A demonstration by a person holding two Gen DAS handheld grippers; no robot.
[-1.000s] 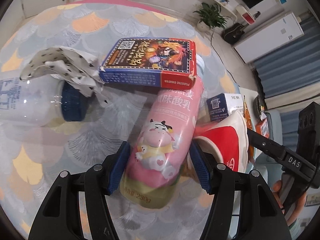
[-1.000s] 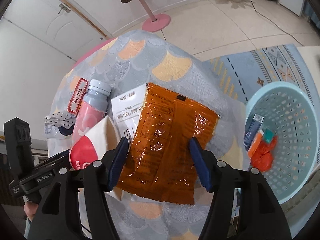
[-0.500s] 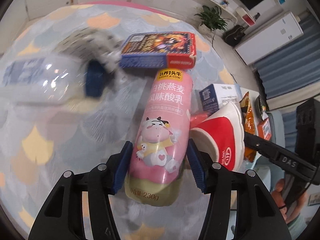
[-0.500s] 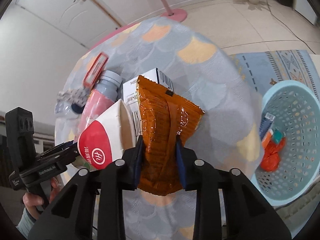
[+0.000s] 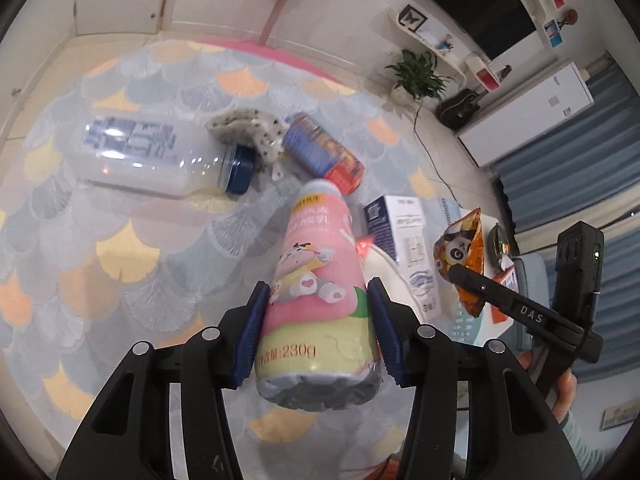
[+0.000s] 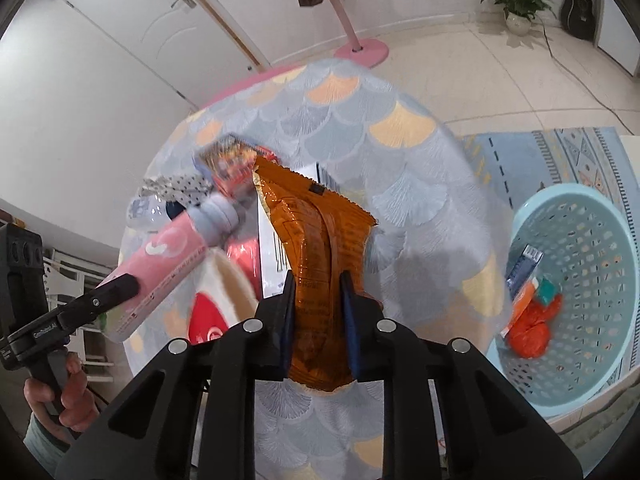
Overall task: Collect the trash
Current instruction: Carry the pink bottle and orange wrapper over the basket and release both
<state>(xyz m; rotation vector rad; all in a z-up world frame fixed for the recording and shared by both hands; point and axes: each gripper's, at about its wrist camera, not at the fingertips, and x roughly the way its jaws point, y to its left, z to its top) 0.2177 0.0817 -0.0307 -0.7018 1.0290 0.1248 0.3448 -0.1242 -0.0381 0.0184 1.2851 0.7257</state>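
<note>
Basket (image 6: 576,280) lies right of the bench (image 6: 400,168); right hand-held gripper (image 6: 318,312), pinching the bag (image 6: 320,240), is nearer than the left hand-held gripper (image 5: 318,326), whose jaws, just closing, clamp the bottle (image 5: 316,280).

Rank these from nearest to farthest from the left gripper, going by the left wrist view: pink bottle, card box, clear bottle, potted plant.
1. Pink bottle: clamped in the left gripper.
2. Card box: just beyond the bottle's cap.
3. Clear bottle: lying on the table, far left.
4. Potted plant: on the floor past the table, upper right.
</note>
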